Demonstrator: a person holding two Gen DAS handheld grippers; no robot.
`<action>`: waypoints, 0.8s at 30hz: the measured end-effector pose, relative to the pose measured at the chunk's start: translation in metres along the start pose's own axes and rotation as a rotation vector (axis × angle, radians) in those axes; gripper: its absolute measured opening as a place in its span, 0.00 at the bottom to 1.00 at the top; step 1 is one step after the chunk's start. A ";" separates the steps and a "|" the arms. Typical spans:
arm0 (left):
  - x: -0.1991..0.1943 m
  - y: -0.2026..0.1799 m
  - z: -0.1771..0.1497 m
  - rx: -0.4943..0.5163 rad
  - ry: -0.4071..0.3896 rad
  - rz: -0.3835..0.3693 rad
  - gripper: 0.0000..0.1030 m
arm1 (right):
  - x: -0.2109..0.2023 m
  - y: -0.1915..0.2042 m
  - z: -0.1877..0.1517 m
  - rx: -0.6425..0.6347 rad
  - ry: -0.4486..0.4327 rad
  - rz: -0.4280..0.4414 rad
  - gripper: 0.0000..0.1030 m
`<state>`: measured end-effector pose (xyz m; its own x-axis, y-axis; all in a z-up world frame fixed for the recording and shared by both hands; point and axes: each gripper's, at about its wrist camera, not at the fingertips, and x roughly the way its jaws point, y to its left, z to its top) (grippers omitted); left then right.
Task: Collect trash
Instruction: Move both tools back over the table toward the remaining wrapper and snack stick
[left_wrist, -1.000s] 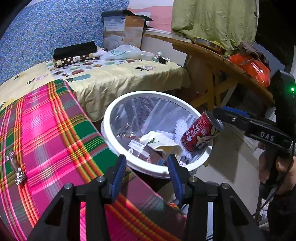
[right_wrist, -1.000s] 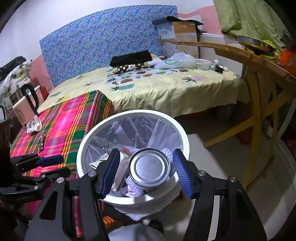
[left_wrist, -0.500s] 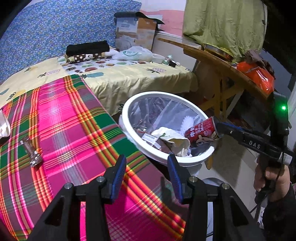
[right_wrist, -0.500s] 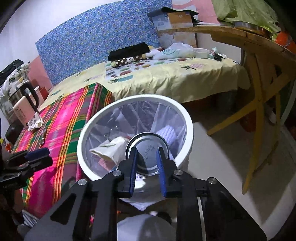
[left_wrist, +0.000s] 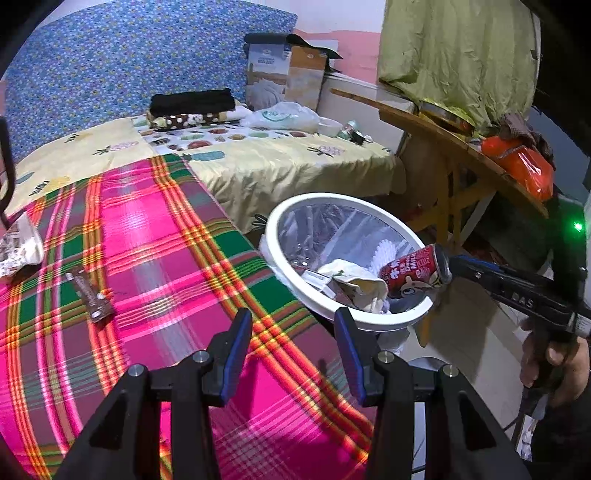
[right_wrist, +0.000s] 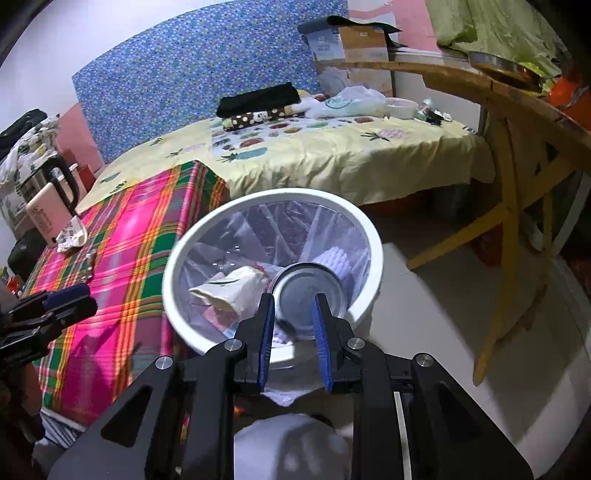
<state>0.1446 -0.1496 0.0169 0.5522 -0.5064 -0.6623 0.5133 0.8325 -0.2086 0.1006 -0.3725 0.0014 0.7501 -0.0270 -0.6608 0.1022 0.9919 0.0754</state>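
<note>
A white bin (left_wrist: 291, 210) with a clear liner stands beside the bed, with paper scraps in it. A red drink can (left_wrist: 415, 271) lies tilted inside, against the near rim. My right gripper (right_wrist: 293, 301) sits just behind the can's silver base (right_wrist: 308, 291). Its jaws stand close together with a narrow gap and nothing between them. My left gripper (left_wrist: 293, 332) hangs open and empty over the pink plaid blanket (left_wrist: 155, 229). On that blanket lie a brown wrapper (left_wrist: 90, 295) and a crumpled white wrapper (left_wrist: 18, 247).
A yellow fruit-print sheet (left_wrist: 266, 162) covers the far half of the bed, with folded clothes (left_wrist: 192, 101), a plastic bag and a cardboard box on it. A wooden table (right_wrist: 517, 110) stands to the right of the bin. A kettle (right_wrist: 48, 206) stands at the left.
The right jaws let go of the can and drew close together, and the can now lies in the bin. The left gripper swung left over the plaid blanket, bringing the wrappers into view.
</note>
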 end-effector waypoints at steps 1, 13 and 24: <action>-0.003 0.002 -0.001 -0.006 -0.005 0.008 0.47 | -0.001 0.003 0.001 -0.005 -0.002 0.002 0.21; -0.047 0.039 -0.025 -0.110 -0.062 0.162 0.54 | -0.014 0.065 -0.001 -0.129 -0.039 0.159 0.40; -0.080 0.076 -0.050 -0.205 -0.086 0.294 0.55 | -0.007 0.110 -0.007 -0.224 -0.014 0.291 0.46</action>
<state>0.1066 -0.0346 0.0175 0.7142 -0.2486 -0.6543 0.1872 0.9686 -0.1638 0.1019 -0.2624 0.0092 0.7356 0.2601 -0.6255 -0.2613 0.9608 0.0921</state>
